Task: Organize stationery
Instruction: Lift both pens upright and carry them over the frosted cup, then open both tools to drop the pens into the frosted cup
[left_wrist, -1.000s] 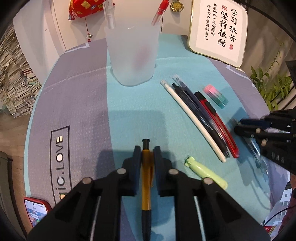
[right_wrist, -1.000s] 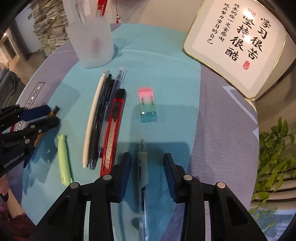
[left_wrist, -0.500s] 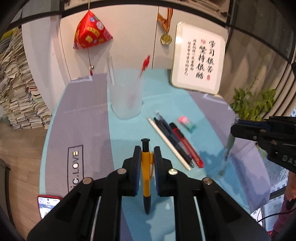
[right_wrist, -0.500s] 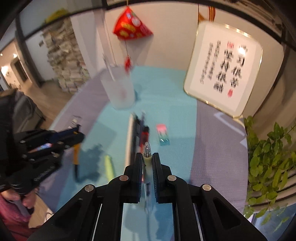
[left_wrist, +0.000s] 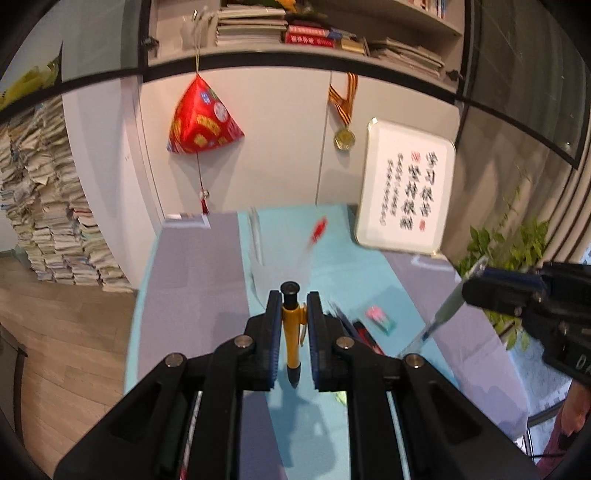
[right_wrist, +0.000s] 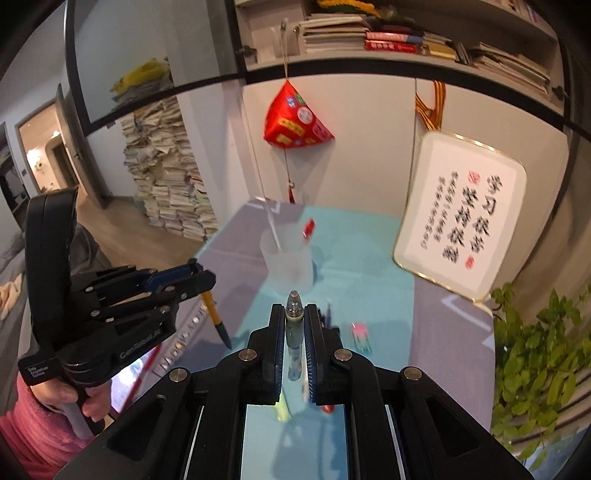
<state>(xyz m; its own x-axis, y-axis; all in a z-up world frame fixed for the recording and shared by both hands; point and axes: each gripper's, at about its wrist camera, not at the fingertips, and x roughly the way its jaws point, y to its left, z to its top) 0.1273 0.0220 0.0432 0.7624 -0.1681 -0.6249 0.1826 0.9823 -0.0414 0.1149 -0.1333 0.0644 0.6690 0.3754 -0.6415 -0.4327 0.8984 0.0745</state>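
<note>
My left gripper is shut on a yellow pen that hangs tip down above the table; from the right wrist view the same left gripper holds the yellow pen at the left. My right gripper is shut on a clear pale-green pen, lifted off the mat; the left wrist view shows that pen slanting down from the right gripper. A frosted cup with a white pen and a red pen stands farther back on the teal mat.
Several pens, a red cutter and a pink-green eraser lie on the mat below. A light-green marker lies nearer. A framed calligraphy board leans at the back right, a plant at the right, a phone at the left edge.
Both grippers have risen well above the table with their pens and tilted up, so the wall and shelf now fill the views. The right gripper closed on the clear pen a second ago.
</note>
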